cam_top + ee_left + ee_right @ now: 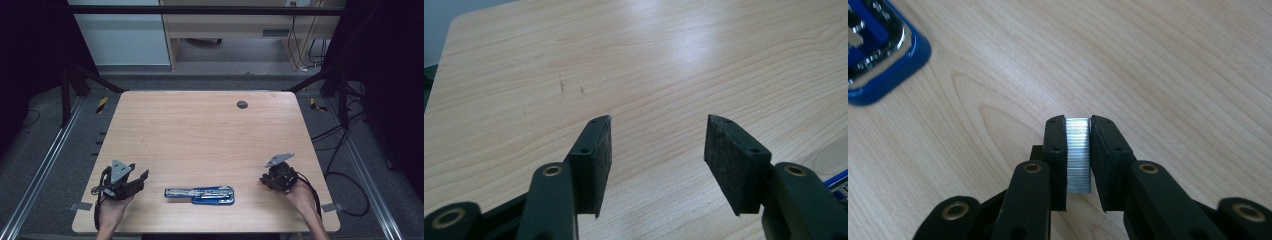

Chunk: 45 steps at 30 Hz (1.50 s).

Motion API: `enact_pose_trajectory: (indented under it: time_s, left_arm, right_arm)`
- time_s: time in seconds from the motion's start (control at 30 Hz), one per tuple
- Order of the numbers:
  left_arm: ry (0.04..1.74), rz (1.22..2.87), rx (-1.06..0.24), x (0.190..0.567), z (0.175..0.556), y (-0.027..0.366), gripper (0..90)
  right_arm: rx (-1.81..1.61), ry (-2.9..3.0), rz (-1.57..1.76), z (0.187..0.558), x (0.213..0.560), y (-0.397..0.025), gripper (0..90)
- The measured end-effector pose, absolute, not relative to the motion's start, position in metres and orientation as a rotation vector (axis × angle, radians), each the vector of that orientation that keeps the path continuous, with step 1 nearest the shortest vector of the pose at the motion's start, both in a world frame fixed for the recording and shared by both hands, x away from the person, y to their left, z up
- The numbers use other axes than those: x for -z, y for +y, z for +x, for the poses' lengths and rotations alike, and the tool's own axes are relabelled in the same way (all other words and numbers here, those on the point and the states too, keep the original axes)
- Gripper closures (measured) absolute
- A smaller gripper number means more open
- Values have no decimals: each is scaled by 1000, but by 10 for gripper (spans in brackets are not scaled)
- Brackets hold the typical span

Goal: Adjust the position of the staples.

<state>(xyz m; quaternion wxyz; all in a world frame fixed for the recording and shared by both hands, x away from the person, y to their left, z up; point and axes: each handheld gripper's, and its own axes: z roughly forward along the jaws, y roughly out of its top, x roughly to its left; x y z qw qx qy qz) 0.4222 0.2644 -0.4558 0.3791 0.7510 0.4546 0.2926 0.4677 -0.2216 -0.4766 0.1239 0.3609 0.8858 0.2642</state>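
Wooden table [200, 130], pale grain, seen from above. Near the six o'clock edge, a blue stapler [200, 195], opened out flat and lying lengthwise from nine to three o'clock, chrome strip along its top.

At eight o'clock on the table, left gripper [141, 179], held in a hand [111, 210] coming in from the bottom edge. Jaws spread wide apart, nothing between them, pointing toward three o'clock. Just short of the stapler's left end, not touching it. In the left gripper view, felt-faced pads [599, 165] standing well apart over bare wood, with a sliver of blue at four o'clock in the frame.

At four o'clock on the table, right gripper [263, 180], held in the other hand [301, 196], grey plate on top. In the right gripper view, right gripper [1078, 155] clamped on a strip of staples [1078, 152], silver and finely ribbed, pinched upright between both pads. Corner of the stapler [883, 55] at ten o'clock in that frame, near the jaws but apart from them.

Small dark round cap [242, 104] set in the table toward one o'clock, well apart from everything else.
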Motion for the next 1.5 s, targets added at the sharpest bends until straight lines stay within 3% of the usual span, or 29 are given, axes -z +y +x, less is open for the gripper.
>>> enact_pose_trajectory:
  time_s: [0.23, 0.37, 0.93, 1.5]
  left_arm:
    - [1158, 1929, -744, 456, 422, 263, 443]
    - [1160, 1933, -740, 456, 423, 263, 442]
    - [1169, 1952, -745, 456, 423, 264, 449]
    - [1161, 1970, -745, 457, 424, 262, 443]
  right_arm:
    - [-743, 2605, 1057, 467, 482, -222, 773]
    - [-745, 2594, 1078, 467, 482, -221, 727]
    - [-807, 2539, 1240, 466, 480, -226, 772]
    - [-773, 2564, 1191, 467, 479, -221, 779]
